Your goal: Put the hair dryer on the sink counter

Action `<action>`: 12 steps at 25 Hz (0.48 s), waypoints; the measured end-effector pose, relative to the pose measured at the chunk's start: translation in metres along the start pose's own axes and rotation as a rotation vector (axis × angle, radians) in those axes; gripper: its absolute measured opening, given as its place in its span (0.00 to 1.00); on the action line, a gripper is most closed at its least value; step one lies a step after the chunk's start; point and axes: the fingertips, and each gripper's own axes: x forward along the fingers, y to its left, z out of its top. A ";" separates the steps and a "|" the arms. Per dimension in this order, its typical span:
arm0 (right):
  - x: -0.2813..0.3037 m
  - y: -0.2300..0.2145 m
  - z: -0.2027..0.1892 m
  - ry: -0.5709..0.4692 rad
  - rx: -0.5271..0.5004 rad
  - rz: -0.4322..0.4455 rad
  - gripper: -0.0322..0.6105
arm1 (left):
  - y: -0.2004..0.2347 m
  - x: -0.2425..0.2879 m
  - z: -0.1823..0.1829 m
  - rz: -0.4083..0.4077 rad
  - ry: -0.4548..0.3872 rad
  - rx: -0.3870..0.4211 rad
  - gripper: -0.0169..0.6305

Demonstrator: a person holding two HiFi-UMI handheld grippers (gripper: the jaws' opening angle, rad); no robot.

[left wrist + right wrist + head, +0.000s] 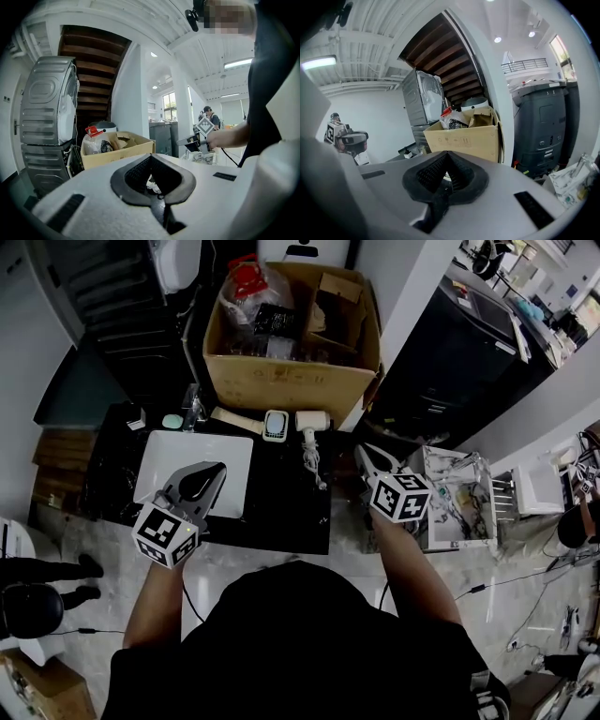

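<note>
Jaws pressed together, empty: left hand-held gripper point(216, 470) point(150, 158), right hand-held gripper point(362, 452) point(446, 155). I judge the white plastic hair dryer point(312, 420) light, rigid, slick; I would pinch its handle.

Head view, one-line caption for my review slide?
Shut, empty left gripper and right gripper hover over the sink counter; the hair dryer lies on it by the cardboard box.

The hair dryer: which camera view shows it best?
The head view: the whole white hair dryer lies on the dark counter in front of the cardboard box. Both gripper views look over the counter towards the box; the dryer cannot be made out there.
</note>
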 end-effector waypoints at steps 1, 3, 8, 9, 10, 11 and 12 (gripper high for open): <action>-0.001 0.002 0.002 0.000 -0.001 0.007 0.06 | -0.001 0.000 0.001 0.001 -0.001 0.001 0.05; -0.006 0.004 0.006 0.000 0.009 0.023 0.06 | -0.003 0.001 0.004 0.000 -0.004 -0.003 0.05; -0.015 0.010 0.023 -0.022 -0.003 0.052 0.06 | -0.009 0.003 0.010 0.003 -0.003 -0.001 0.05; -0.016 0.011 0.025 -0.025 -0.008 0.055 0.06 | -0.010 0.003 0.011 0.006 -0.005 -0.001 0.05; -0.018 0.011 0.026 -0.026 -0.013 0.058 0.06 | -0.012 0.004 0.012 0.008 -0.006 -0.001 0.05; -0.019 0.011 0.027 -0.027 -0.018 0.060 0.06 | -0.013 0.004 0.012 0.010 -0.005 -0.002 0.05; -0.020 0.010 0.027 -0.027 -0.021 0.062 0.06 | -0.015 0.005 0.012 0.010 -0.004 -0.002 0.05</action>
